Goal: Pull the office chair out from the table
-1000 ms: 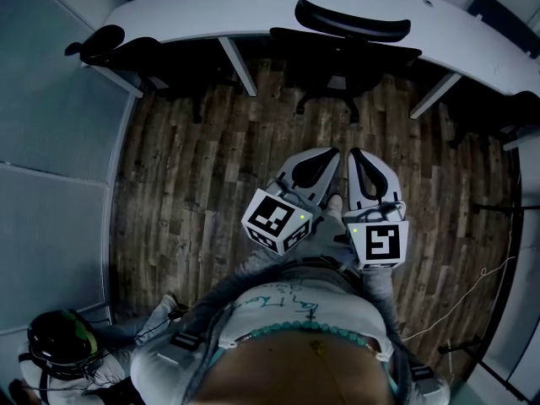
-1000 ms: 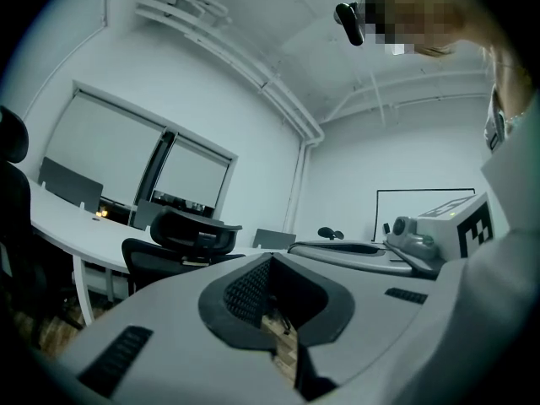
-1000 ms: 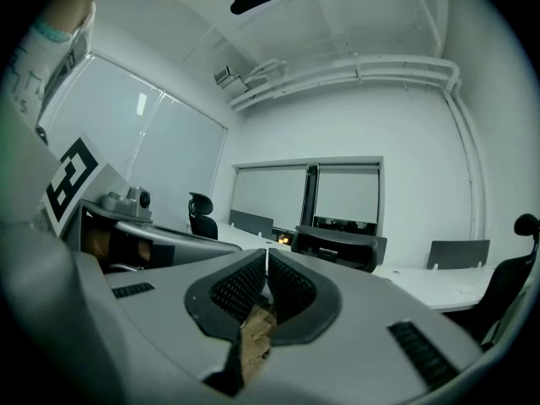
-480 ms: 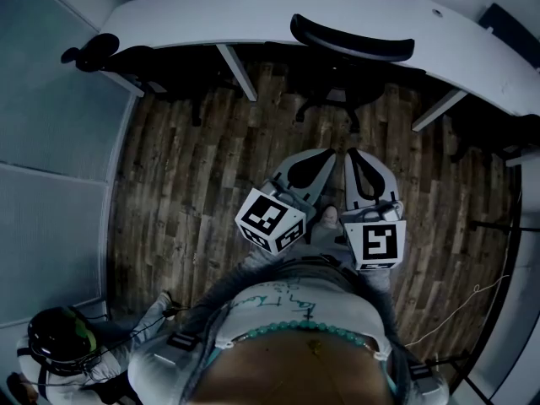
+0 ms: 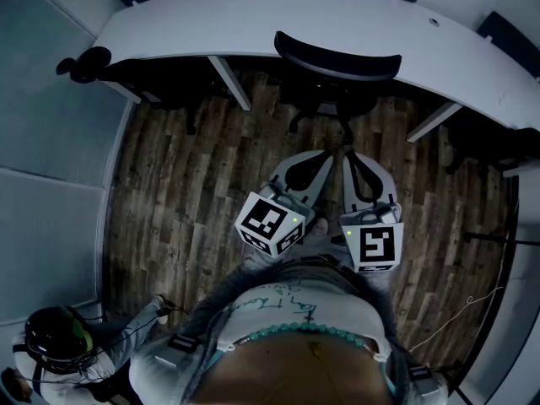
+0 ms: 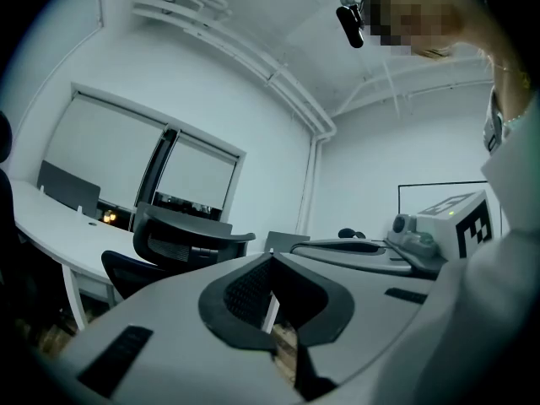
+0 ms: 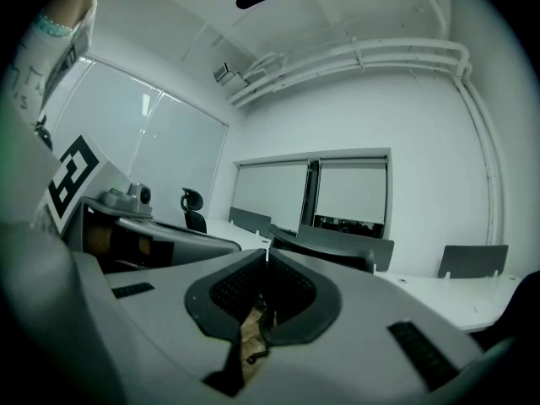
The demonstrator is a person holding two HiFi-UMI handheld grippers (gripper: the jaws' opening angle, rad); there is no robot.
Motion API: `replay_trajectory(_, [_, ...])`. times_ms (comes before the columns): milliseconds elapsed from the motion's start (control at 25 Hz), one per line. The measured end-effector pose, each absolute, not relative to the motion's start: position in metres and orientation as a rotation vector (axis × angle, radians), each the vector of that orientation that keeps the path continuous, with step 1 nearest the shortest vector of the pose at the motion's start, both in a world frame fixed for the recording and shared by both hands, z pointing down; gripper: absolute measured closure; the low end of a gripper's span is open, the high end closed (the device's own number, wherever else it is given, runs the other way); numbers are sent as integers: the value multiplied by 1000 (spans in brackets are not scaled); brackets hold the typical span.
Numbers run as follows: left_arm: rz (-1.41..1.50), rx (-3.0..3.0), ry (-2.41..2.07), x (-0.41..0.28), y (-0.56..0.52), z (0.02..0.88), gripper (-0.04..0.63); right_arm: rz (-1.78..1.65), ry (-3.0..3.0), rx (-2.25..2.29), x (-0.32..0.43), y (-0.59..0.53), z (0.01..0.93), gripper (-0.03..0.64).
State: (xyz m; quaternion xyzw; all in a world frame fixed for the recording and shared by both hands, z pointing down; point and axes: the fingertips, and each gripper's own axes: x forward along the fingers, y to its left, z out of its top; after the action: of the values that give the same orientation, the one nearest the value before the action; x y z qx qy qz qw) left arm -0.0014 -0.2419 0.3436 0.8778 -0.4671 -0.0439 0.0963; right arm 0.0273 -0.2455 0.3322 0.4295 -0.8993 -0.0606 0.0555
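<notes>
Your left gripper [image 5: 327, 153] and right gripper [image 5: 348, 155] are both clenched, jaws closed tip to tip with nothing between them. You hold them level and side by side, close together, aimed at the office chair [image 5: 337, 55]. Neither touches it. The chair stands tucked at the near edge of the table [image 5: 253, 15], with its seat underneath. The backrest faces you, its long axis along that edge.

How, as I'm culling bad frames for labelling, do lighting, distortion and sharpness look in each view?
Head view: dim and bluish; fisheye bows the table, and the office chair sits in shadow. Left gripper view: dark round vignette, with the left gripper looming slightly soft. Right gripper view: same vignette, bright walls, the right gripper slightly soft.
</notes>
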Motion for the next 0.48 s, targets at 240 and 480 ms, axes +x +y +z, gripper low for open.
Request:
replay_trajectory(240, [-125, 2579, -1437, 11, -257, 348, 584, -187, -2754, 1247, 37, -260, 336, 598])
replay_trajectory(480, [-114, 2552, -1468, 15, -259, 351, 584, -161, -2755, 1209, 41, -266, 344, 598])
